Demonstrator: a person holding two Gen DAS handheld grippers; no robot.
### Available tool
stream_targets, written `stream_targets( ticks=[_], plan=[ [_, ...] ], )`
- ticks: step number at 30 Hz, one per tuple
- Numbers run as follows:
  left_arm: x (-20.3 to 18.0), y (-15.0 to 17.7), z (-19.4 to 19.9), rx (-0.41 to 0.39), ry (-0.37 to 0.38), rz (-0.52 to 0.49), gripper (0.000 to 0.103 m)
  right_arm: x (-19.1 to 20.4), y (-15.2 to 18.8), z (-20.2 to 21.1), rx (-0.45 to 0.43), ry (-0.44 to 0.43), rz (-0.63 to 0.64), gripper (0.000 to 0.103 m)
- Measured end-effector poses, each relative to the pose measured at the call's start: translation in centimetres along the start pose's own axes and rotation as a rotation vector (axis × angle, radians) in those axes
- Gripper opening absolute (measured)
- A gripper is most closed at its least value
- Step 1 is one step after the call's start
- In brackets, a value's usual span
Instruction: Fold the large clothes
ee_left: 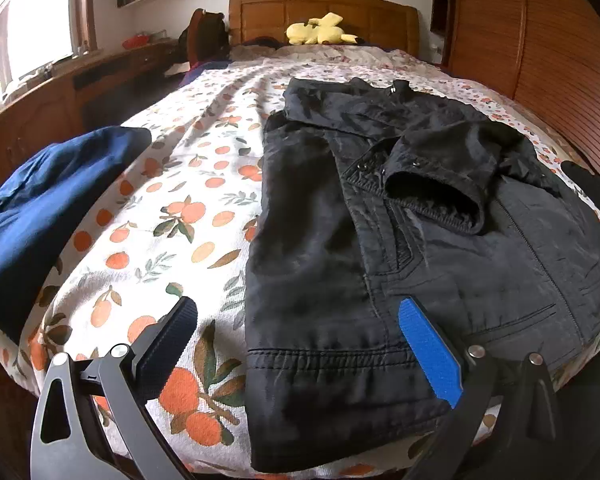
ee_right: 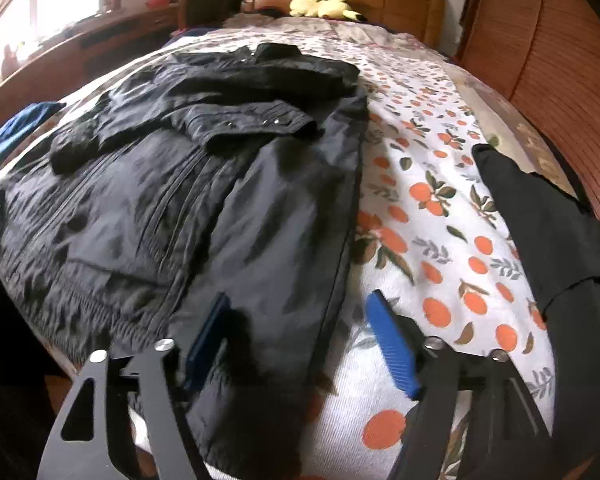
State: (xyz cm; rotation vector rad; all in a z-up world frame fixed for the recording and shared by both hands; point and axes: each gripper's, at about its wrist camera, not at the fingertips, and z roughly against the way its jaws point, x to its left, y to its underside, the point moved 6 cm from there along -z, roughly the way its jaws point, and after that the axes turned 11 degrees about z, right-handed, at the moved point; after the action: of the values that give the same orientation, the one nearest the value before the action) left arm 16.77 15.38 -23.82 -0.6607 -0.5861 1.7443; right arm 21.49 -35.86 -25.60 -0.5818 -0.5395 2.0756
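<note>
Left wrist view: black quilted zip jacket (ee_left: 400, 248) lies centre frame on the orange-print bed (ee_left: 172, 216), sleeves folded in, body fold pending. Left gripper (ee_left: 296, 344) and right gripper (ee_right: 296, 336) fingers spread, empty.

A black jacket (ee_left: 400, 240) is lying flat on the bed (ee_left: 172, 200), both sleeves folded across its front, hem toward the bed's near edge.
</note>
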Motion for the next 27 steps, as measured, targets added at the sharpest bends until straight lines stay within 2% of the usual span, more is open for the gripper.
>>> stream_targets(
  ticks=[8, 10, 15, 17, 19, 20, 21, 23, 25, 27],
  plan=[
    [0.7, 0.5, -0.2, 0.066, -0.003, 0.058, 0.101, 0.8, 0.0, -0.1, -0.057, -0.028, 0.042, 0.076],
    [0.9, 0.7, 0.2, 0.069, -0.008, 0.078, 0.097, 0.9, 0.1, 0.0, -0.073, -0.043, 0.049, 0.075],
    [0.2, 1.4, 1.5, 0.091, 0.025, 0.136, 0.056, 2.0, 0.2, 0.4, -0.112, -0.121, 0.081, 0.074],
    [0.1, 1.6, 1.8, 0.090, -0.008, 0.143, 0.052, 2.1, 0.3, 0.3, -0.121, -0.146, 0.083, 0.073],
    [-0.1, 1.7, 1.9, 0.091, -0.040, 0.145, 0.047, 2.0, 0.2, 0.2, -0.131, -0.162, 0.077, 0.066],
    [-0.2, 1.6, 1.9, 0.090, -0.058, 0.144, 0.040, 1.9, 0.2, 0.1, -0.137, -0.170, 0.073, 0.063],
    [-0.4, 1.5, 2.1, 0.091, -0.079, 0.138, 0.027, 1.8, 0.2, 0.1, -0.139, -0.169, 0.071, 0.056],
    [-0.9, 1.1, 2.5, 0.100, -0.100, 0.124, 0.015, 1.6, 0.3, 0.0, -0.142, -0.155, 0.072, 0.047],
    [-1.5, 0.6, 3.0, 0.102, -0.122, 0.110, 0.011, 1.5, 0.2, 0.1, -0.146, -0.144, 0.079, 0.039],
    [-2.4, -0.1, 4.0, 0.074, -0.121, 0.086, 0.007, 1.3, 0.2, 0.2, -0.150, -0.151, 0.071, 0.036]
  ],
)
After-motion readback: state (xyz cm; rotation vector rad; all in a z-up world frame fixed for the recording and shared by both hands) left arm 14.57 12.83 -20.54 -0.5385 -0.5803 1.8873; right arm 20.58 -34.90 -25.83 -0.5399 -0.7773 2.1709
